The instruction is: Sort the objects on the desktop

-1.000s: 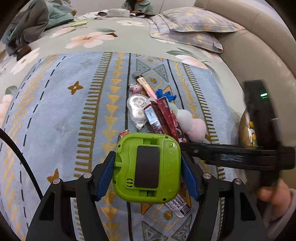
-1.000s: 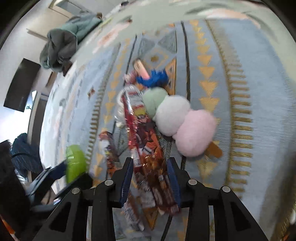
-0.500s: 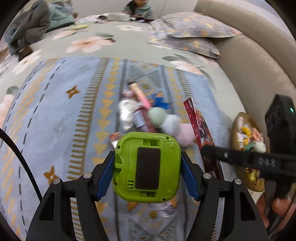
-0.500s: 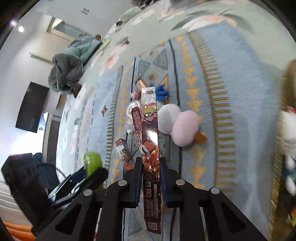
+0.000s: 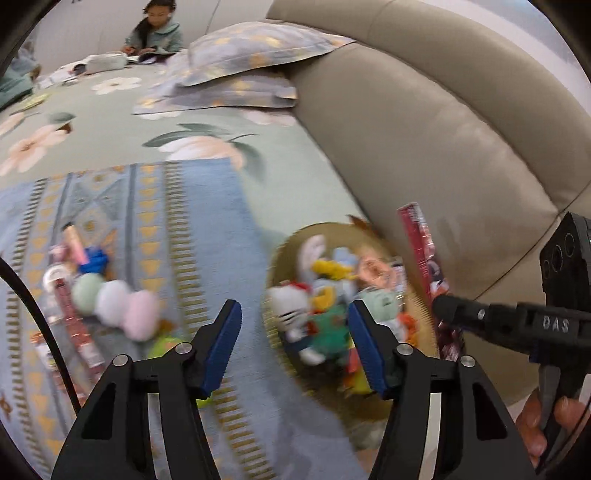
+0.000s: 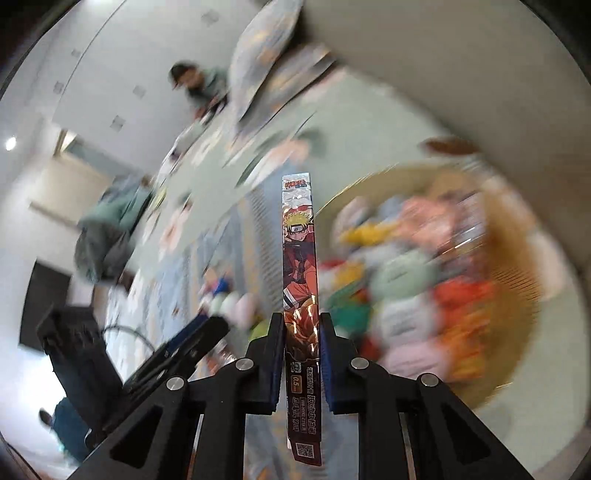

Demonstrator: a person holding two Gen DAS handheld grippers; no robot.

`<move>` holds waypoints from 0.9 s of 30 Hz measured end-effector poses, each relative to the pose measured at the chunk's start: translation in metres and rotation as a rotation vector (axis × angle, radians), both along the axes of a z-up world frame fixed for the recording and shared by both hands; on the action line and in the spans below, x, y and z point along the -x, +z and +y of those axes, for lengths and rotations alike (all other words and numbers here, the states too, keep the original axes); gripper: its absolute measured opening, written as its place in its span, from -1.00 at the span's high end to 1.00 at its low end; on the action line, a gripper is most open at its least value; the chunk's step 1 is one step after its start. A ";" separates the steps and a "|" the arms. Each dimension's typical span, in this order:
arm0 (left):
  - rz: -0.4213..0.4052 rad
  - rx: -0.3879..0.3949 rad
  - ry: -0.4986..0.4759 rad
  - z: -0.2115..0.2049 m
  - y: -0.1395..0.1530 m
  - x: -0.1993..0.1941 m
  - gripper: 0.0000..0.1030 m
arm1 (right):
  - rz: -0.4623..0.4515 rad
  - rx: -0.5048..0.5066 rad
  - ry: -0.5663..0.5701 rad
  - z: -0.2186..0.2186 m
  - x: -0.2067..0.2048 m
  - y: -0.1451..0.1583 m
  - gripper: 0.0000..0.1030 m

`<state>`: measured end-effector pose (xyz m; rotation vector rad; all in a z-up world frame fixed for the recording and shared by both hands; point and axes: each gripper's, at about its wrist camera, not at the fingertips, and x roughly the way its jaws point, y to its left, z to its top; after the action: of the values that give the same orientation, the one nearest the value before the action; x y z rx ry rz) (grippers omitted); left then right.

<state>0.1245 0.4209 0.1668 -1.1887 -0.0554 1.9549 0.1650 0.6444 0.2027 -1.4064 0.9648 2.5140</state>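
Note:
My left gripper [image 5: 293, 321] is open and empty above the blue patterned blanket [image 5: 207, 206], beside a round woven basket [image 5: 284, 243] full of small toys. A green gadget [image 5: 164, 347] lies blurred on the blanket below its left finger. My right gripper [image 6: 302, 317] is shut on a long red anime card pack [image 6: 298, 236], held upright over the basket's [image 6: 517, 321] near left edge. The pack also shows in the left wrist view [image 5: 421, 247], with the right gripper [image 5: 448, 310] at the basket's right rim. Pastel plush balls [image 5: 114, 302] and snack packs [image 5: 70, 310] lie at the left.
A beige sofa cushion [image 5: 424, 129] rises right behind the basket. Patterned pillows [image 5: 236, 66] lie at the back on the floral sheet. A person [image 5: 155, 26] sits far behind. A black cable [image 5: 40, 325] crosses the left edge.
My left gripper has opened and let go of the green gadget, which now lies on the blanket, and has swung right toward the basket. My right gripper carried the card pack over to the basket.

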 end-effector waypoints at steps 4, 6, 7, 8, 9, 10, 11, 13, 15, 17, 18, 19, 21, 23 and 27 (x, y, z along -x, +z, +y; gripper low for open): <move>0.005 -0.045 -0.038 0.036 0.011 -0.008 -0.06 | -0.018 -0.064 -0.086 0.040 -0.013 0.009 0.67; 0.019 -0.050 -0.069 0.054 0.013 -0.011 -0.06 | -0.031 -0.099 -0.087 0.047 -0.012 0.006 0.67; 0.025 -0.053 -0.084 0.062 0.014 -0.012 -0.06 | -0.033 -0.105 -0.084 0.053 -0.014 0.005 0.67; 0.023 -0.052 -0.096 0.069 0.013 -0.012 -0.06 | -0.041 -0.120 -0.084 0.055 -0.012 0.003 0.67; 0.013 -0.049 -0.098 0.073 0.011 -0.010 -0.08 | -0.053 -0.129 -0.094 0.058 -0.011 -0.002 0.67; -0.017 -0.038 -0.093 0.078 0.006 -0.008 -0.22 | -0.067 -0.126 -0.105 0.058 -0.009 -0.008 0.65; -0.057 -0.031 -0.084 0.079 0.000 -0.005 -0.23 | -0.092 -0.108 -0.117 0.061 -0.009 -0.015 0.45; -0.140 -0.041 -0.058 0.075 -0.013 0.002 -0.23 | -0.132 -0.064 -0.133 0.069 -0.012 -0.027 0.27; -0.176 -0.038 -0.028 0.066 -0.021 0.005 -0.23 | -0.133 -0.050 -0.154 0.074 -0.017 -0.033 0.27; -0.187 -0.020 -0.008 0.055 -0.027 0.006 -0.23 | -0.141 -0.043 -0.160 0.076 -0.024 -0.036 0.27; -0.187 -0.008 0.001 0.049 -0.029 0.006 -0.23 | -0.145 -0.035 -0.159 0.076 -0.026 -0.037 0.27; -0.188 0.005 0.009 0.043 -0.031 0.005 -0.23 | -0.148 -0.025 -0.156 0.077 -0.027 -0.038 0.27; -0.200 0.025 0.029 0.029 -0.036 0.005 -0.23 | -0.151 -0.007 -0.144 0.074 -0.026 -0.040 0.27; -0.209 0.047 0.067 0.009 -0.040 0.002 -0.23 | -0.155 -0.003 -0.124 0.067 -0.023 -0.040 0.27; -0.213 0.092 0.170 -0.035 -0.045 0.000 -0.23 | -0.140 0.019 -0.075 0.046 -0.010 -0.040 0.27</move>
<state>0.1250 0.3860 0.1215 -1.4928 -0.1841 1.9855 0.1752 0.6906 0.1626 -1.5001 0.9979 2.3243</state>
